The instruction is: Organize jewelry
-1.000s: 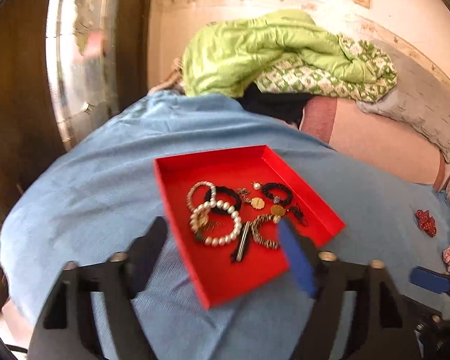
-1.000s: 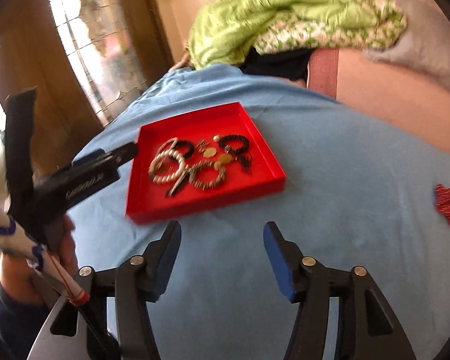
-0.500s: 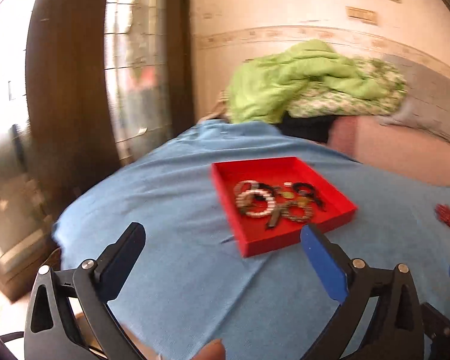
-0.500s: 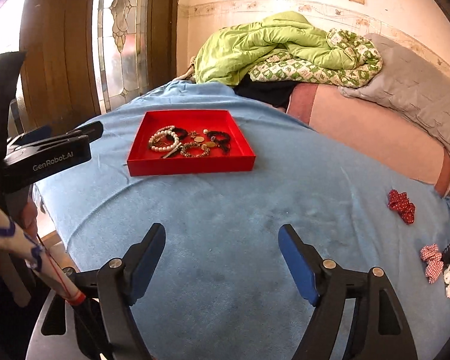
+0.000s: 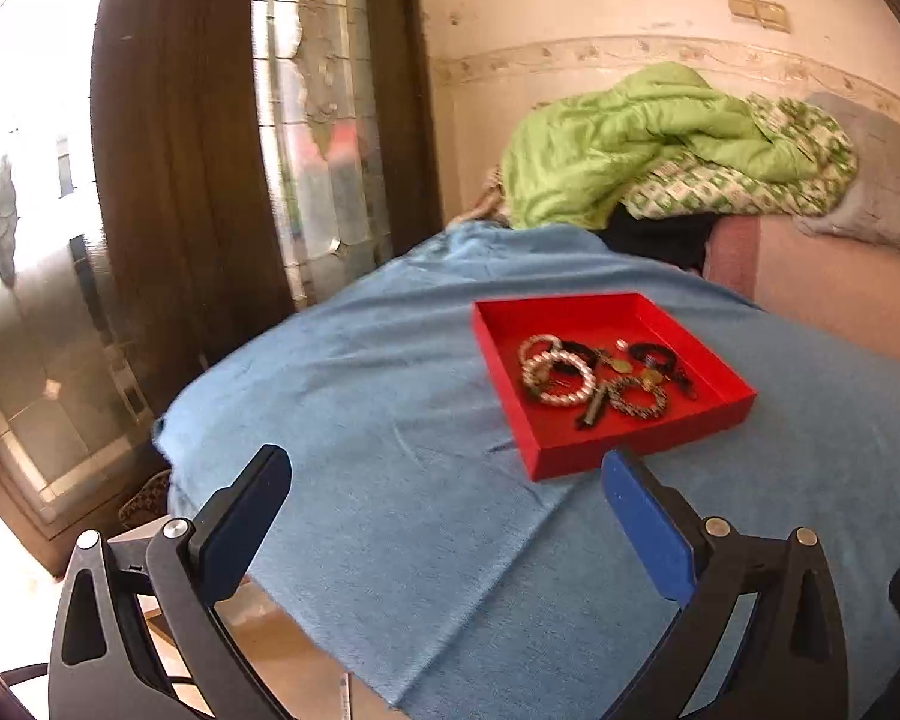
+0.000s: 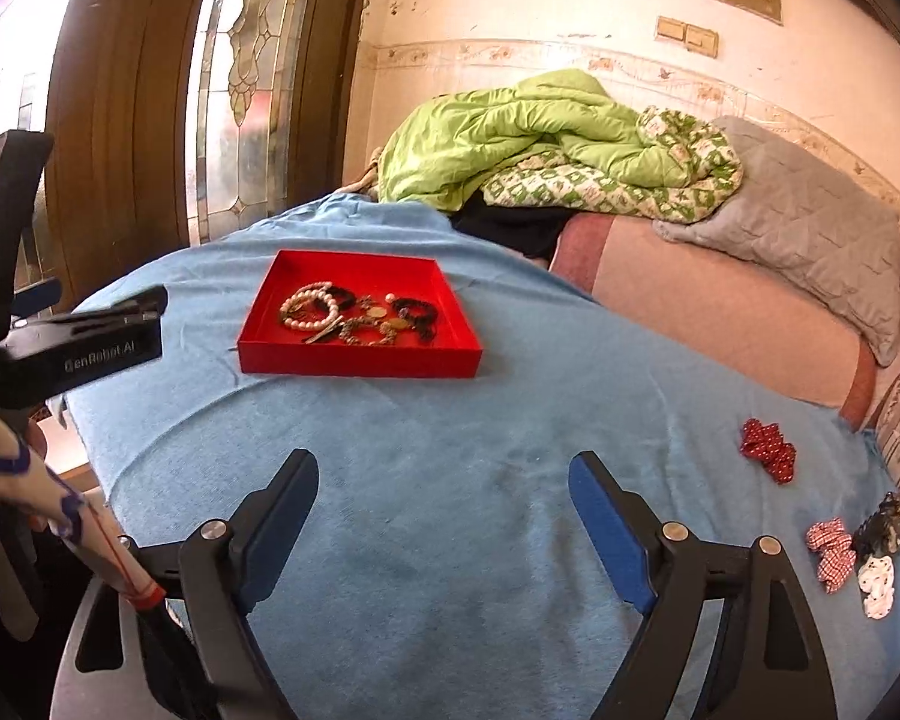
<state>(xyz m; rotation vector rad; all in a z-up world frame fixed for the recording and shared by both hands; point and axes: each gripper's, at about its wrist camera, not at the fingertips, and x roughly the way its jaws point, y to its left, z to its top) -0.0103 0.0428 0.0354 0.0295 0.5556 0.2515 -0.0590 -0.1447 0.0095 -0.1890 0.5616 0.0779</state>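
Resting on the blue cloth [image 6: 450, 510], the red tray [image 6: 354, 354] served as the anchor for everything else. Well to the left of the tray, seen from the right wrist view, the left gripper [image 6: 90, 336] stuck in from the edge as a black body with white lettering, beside a striped sleeve [image 6: 42, 492]. In its own view the left gripper [image 5: 444, 510] hovered over the cloth just short of the tray's near corner, its jaws spread as wide as they go, having just been opening, with nothing between them. Inside the tray lay the jewelry [image 6: 360, 315]: a pearl bracelet [image 5: 555, 381] toward the tray's left side, a dark beaded bracelet [image 5: 654, 354] toward its right, a braided bracelet [image 5: 636, 399] nearer the front wall, and small gold charms between them. Below the tray in the right wrist view, the right gripper [image 6: 444, 510] hung above bare cloth, well apart from the tray, jaws released and having just been opening, gripping nothing. Behind the tray a green quilt [image 6: 510, 132] was heaped against the wall, with a grey pillow [image 6: 810, 228] further right. Well to the right of the tray a red bow [image 6: 768, 450] lay on the cloth, and beyond it a small cluster of checked, dark and white hair ties [image 6: 858, 552]
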